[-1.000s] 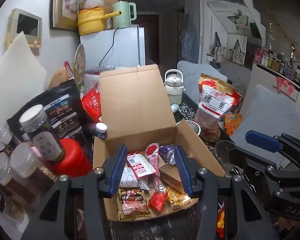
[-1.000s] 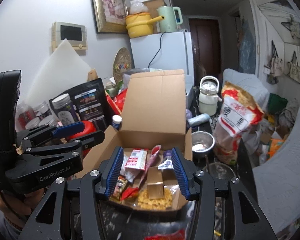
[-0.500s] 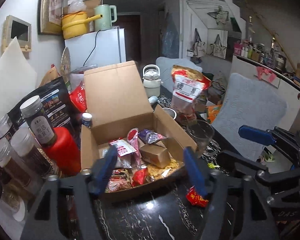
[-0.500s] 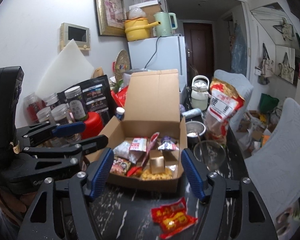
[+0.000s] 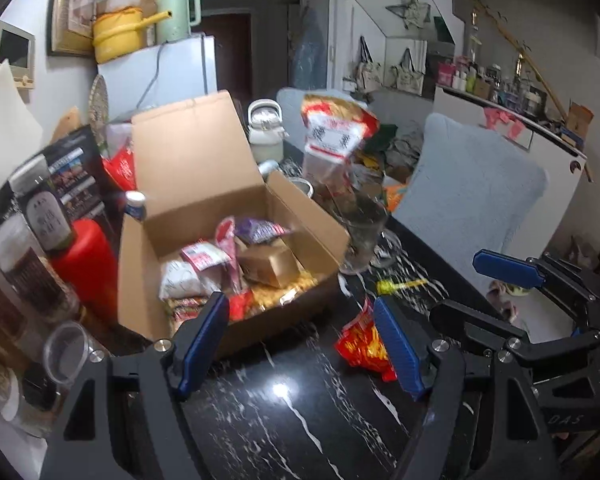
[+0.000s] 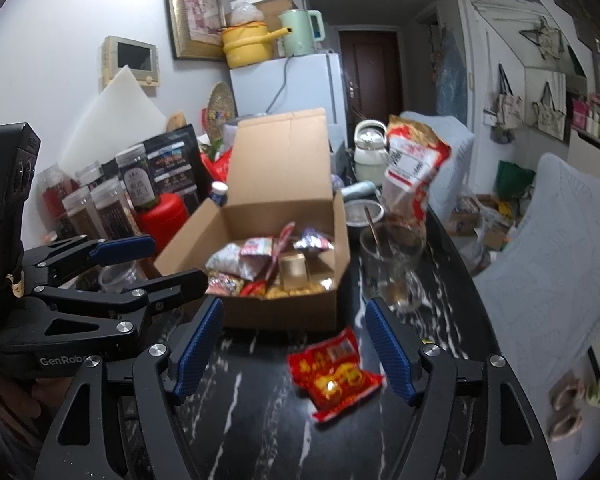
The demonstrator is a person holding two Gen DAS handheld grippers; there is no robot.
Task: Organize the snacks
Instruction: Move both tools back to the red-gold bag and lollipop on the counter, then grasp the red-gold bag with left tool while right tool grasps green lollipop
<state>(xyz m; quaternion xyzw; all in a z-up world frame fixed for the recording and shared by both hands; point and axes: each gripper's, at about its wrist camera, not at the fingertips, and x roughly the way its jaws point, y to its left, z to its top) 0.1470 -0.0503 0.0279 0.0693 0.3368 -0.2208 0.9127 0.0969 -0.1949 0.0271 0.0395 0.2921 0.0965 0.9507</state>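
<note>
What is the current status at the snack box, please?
Both grippers open, empty: left gripper, right gripper. Red snack packet on table before cardboard box, between right gripper's fingers. Nothing blocking.

Both views were dim to moderate indoor light, cool in tone. The left wall (image 6: 60, 40) was the brightest area in the right wrist view; the doorway (image 6: 370, 68) at upper centre was dark. A bright white glare spot sat on the glossy black tabletop (image 5: 279, 390) in the lower centre of the left wrist view. Motion blur softened the cardboard box (image 5: 204, 168), the jars (image 5: 28, 256) at left and the red snack packet (image 6: 332, 376). The blue finger pads (image 6: 196, 346) stayed sharp. Strong fisheye bending curved the frame edges, with black vignetted corners in both.
</note>
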